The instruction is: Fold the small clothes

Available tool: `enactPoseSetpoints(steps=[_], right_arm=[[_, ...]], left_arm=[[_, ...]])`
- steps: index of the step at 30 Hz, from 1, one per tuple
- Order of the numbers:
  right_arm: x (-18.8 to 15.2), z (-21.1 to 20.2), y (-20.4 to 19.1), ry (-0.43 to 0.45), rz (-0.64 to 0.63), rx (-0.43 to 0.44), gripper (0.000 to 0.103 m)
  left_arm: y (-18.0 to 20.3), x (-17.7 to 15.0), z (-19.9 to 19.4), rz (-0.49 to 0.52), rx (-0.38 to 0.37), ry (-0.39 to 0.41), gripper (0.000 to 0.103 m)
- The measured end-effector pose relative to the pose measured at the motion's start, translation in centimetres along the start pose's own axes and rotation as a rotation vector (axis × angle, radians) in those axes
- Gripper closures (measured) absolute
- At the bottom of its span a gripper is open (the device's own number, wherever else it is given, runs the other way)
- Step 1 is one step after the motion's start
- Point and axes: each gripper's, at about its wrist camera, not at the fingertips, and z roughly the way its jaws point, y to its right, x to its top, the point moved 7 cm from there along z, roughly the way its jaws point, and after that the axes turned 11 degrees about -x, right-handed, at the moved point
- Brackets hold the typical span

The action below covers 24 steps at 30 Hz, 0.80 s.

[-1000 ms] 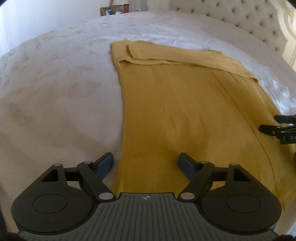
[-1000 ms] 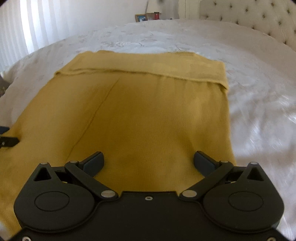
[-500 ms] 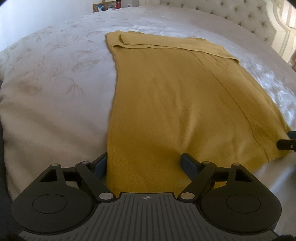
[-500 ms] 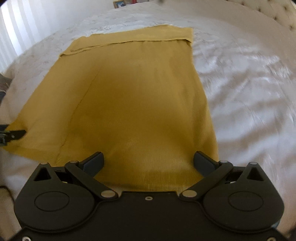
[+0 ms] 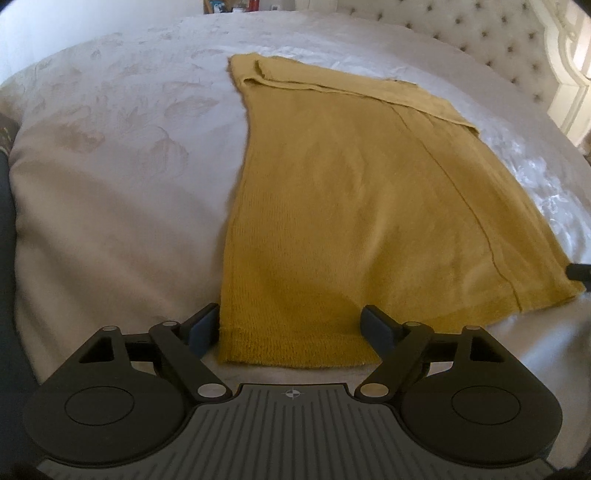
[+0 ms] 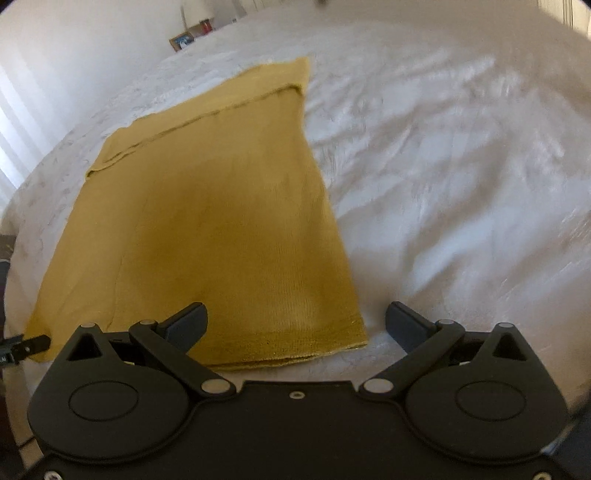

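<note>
A mustard-yellow knit garment [image 5: 354, 206] lies flat on the white bedspread [image 5: 110, 192], with a folded-over strip along its far end. It also shows in the right wrist view [image 6: 221, 221]. My left gripper [image 5: 291, 326] is open and empty, just above the garment's near left corner. My right gripper [image 6: 295, 325] is open and empty, over the near right corner. The right gripper's tip shows at the right edge of the left wrist view [image 5: 580, 271]. The left gripper's tip shows at the left edge of the right wrist view [image 6: 26, 345].
A tufted cream headboard [image 5: 491, 33] stands at the far right of the bed. A nightstand with a picture frame [image 6: 183, 38] and small items stands beyond the bed's far side. The bed's near edge drops away on the left [image 5: 7, 206].
Both grippers have drawn back toward the garment's near hem, which now lies between the fingers of each. Both stay open and empty. The garment has not moved.
</note>
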Motion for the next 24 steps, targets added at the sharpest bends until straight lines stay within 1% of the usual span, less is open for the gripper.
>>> enactPoseSetpoints(steps=[2,3,5,6,9,12,16,24], right_arm=[[-0.3,0.7,0.0,-0.021,0.004,0.011,0.0],[-0.3,0.9,0.0,-0.021,0.002,0.013,0.0],[-0.2,1.2,-0.1,-0.018,0.002,0.013,0.0],[-0.2,1.3,-0.2,-0.016,0.004,0.011,0.0],[-0.6,1.2,-0.2,0.001,0.002,0.008,0.0],[-0.8,1.2,-0.4,0.009,-0.018,0.002,0.0],[-0.6,1.2,-0.4,0.004,-0.021,0.003,0.0],[-0.4,0.8,0.5,0.016,0.069,0.081,0.0]], left_arm=[[0.1,0.0,0.3,0.0,-0.01,-0.002,0.012],[0.3,-0.1,0.4,0.005,-0.013,-0.005,0.009],[0.5,-0.1,0.9,0.024,-0.012,-0.012,0.0],[0.7,-0.2,1.1,0.036,-0.012,-0.016,0.001],[1.0,-0.4,1.5,0.058,0.025,-0.018,0.0],[1.1,-0.4,1.7,0.059,0.042,-0.018,0.0],[0.9,-0.4,1.5,0.052,0.027,-0.019,0.001],[0.9,-0.4,1.2,0.061,0.013,-0.011,0.002]])
